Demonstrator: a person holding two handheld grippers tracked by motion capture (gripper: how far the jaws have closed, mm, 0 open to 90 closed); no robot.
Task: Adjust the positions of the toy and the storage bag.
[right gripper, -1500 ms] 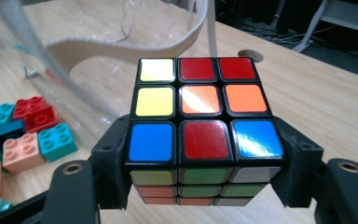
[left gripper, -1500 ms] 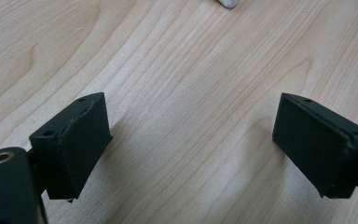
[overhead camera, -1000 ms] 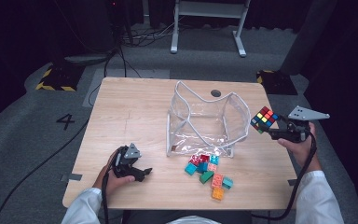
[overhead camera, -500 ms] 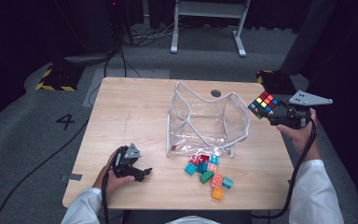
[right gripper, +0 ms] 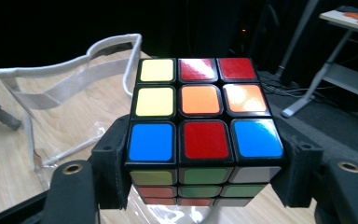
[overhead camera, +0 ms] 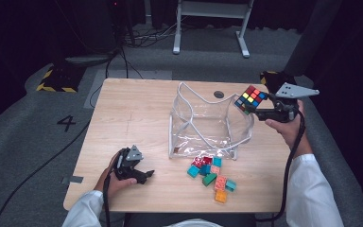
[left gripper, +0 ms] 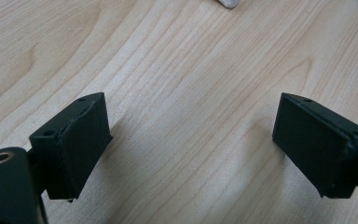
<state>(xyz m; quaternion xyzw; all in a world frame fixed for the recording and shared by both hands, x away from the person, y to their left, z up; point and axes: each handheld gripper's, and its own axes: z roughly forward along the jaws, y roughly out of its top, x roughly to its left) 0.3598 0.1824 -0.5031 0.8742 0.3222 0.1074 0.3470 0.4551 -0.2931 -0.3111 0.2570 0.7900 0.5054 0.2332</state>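
Note:
A scrambled colour cube (overhead camera: 250,99) (right gripper: 204,126) is held in the air at the right rim of a clear plastic bag (overhead camera: 208,123) with white straps. My right gripper (overhead camera: 254,105) (right gripper: 204,168) is shut on the cube, one black jaw against each side. The bag (right gripper: 51,93) stands open on the wooden table (overhead camera: 137,113). My left gripper (overhead camera: 144,176) (left gripper: 191,154) rests low over bare wood near the front left of the table, jaws wide apart with nothing between them.
Several small coloured blocks (overhead camera: 210,172) lie in a loose pile on the table in front of the bag. A round grommet hole (overhead camera: 219,94) sits at the table's back edge. Cables and a white table frame (overhead camera: 208,23) stand on the floor behind.
My right gripper has lifted the cube and carried it left, from beside the bag's right side up to its right rim. The left gripper has stayed put.

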